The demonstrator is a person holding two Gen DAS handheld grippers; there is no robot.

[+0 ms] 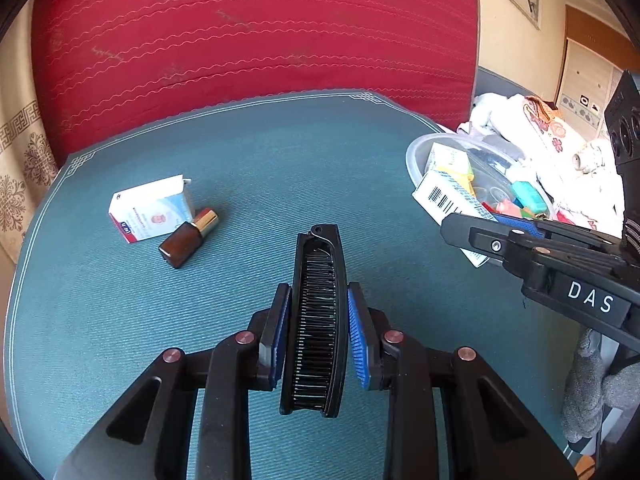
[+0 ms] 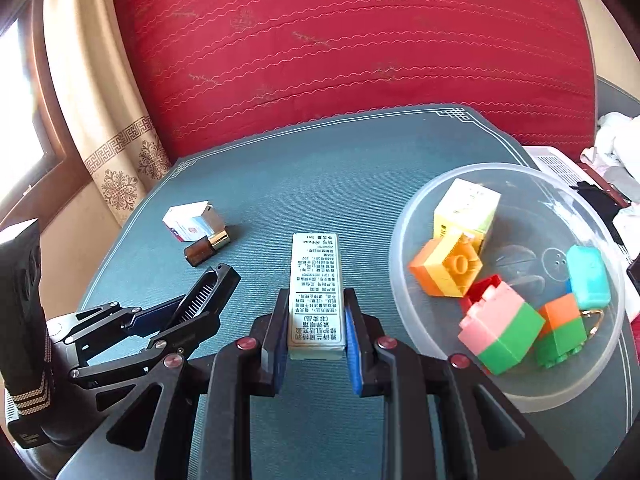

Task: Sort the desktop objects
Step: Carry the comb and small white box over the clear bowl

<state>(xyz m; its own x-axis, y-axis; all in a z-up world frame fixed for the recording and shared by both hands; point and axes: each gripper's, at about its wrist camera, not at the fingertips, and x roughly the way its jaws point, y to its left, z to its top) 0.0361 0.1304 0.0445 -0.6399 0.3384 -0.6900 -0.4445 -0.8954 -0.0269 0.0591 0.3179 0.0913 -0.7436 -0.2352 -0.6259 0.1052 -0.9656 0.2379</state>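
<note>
My left gripper [image 1: 319, 334] is shut on a black folding comb [image 1: 316, 320], held above the teal table mat [image 1: 240, 152]. In the right wrist view the left gripper [image 2: 176, 312] and its comb [image 2: 204, 292] show at the lower left. My right gripper [image 2: 316, 322] is shut on a pale green printed box [image 2: 316, 292], just left of the clear plastic bowl [image 2: 404, 236]. The right gripper [image 1: 516, 236] shows at the right of the left wrist view with the box [image 1: 440, 196] near the bowl [image 1: 416, 160].
A small white box [image 2: 192, 220] and a brown bottle with a gold cap [image 2: 206, 248] lie at the mat's far left. The bowl holds a yellow box [image 2: 468, 208], several toy bricks [image 2: 500, 328] and a turquoise case [image 2: 588, 276]. Red cushion [image 2: 340, 40] behind; clothes [image 1: 560, 140] to the right.
</note>
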